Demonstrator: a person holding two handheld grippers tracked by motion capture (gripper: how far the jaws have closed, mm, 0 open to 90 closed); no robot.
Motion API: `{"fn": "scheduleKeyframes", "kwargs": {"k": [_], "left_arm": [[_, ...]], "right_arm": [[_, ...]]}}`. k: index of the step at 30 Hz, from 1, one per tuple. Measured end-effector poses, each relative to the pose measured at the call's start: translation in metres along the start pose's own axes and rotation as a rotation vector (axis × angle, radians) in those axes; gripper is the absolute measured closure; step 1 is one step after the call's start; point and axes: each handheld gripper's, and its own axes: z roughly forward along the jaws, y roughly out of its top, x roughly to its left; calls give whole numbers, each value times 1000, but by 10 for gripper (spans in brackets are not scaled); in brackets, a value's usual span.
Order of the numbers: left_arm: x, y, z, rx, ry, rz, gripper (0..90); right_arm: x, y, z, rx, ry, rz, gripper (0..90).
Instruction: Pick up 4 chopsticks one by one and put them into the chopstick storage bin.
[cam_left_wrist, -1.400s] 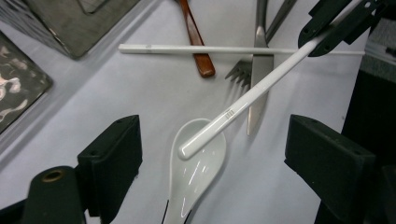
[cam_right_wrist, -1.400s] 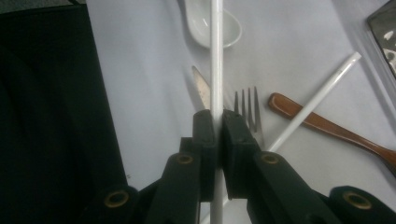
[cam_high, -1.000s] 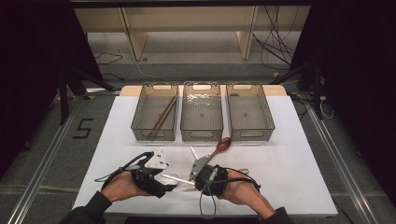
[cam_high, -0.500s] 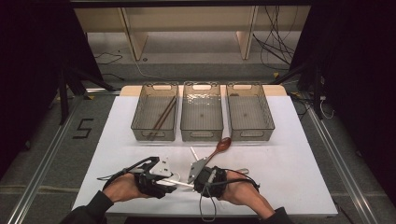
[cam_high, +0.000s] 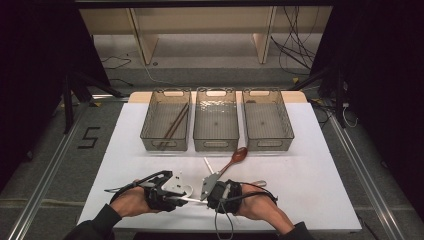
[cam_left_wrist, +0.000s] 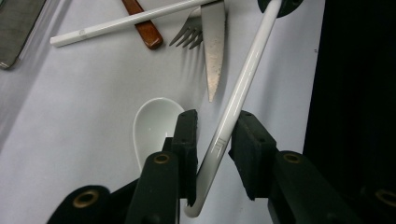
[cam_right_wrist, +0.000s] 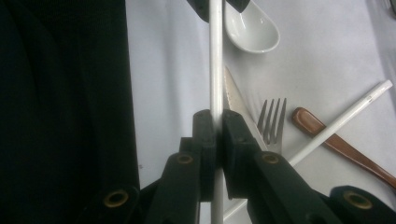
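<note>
White chopstick (cam_left_wrist: 243, 84) between black tongs (cam_left_wrist: 212, 140), white soup spoon (cam_left_wrist: 154, 123), silver knife (cam_left_wrist: 214, 51) and fork (cam_left_wrist: 189, 32), red-brown wooden spoon (cam_high: 239, 156), white worktop (cam_high: 320, 165), see-through grey bins (cam_high: 215, 120)

Three clear plastic bins stand side by side at the far edge of the white table (cam_high: 325, 190). The left bin (cam_high: 166, 120) holds a pair of dark chopsticks (cam_high: 173, 125) lying slantwise. The middle bin (cam_high: 216, 120) and the right bin (cam_high: 267, 120) sit just beside it. Nearer, on the table, lie a wooden spoon (cam_high: 238, 156), a white ceramic spoon (cam_left_wrist: 154, 123), a fork (cam_right_wrist: 272, 121), a knife (cam_left_wrist: 213, 44) and a second white chopstick (cam_left_wrist: 126, 21), close together.
</note>
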Motion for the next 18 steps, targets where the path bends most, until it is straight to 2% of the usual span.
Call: {"fn": "scheduleKeyframes", "kwargs": {"k": [5,7,9,11,12,13,14,16,18], "left_arm": [[-3,1,0,12,-17,39,755],[-5,1,-1,7,-16,72,772],[-6,1,-1,0,-36,77,795],[-7,1,-1,0,-57,86,818],[-8,2,-1,-3,-58,86,824],[-8,2,-1,-1,-59,85,825],[-7,2,-2,-4,-60,74,826],[-5,1,-2,-10,-50,59,826],[-2,0,-3,-1,-29,43,827]], "right_arm": [[0,-1,-1,12,-5,-33,845],[0,-2,-1,19,-9,-38,837],[-1,-2,-1,17,-28,-45,822],[-2,-3,-2,9,-32,-36,799],[-2,-4,-1,-1,-46,-20,791],[-4,-4,-3,16,-37,-20,785],[-4,-4,-3,8,-40,-4,771],[-7,-4,-4,-9,-41,24,719],[-9,-3,-7,-34,-44,61,614]]}}
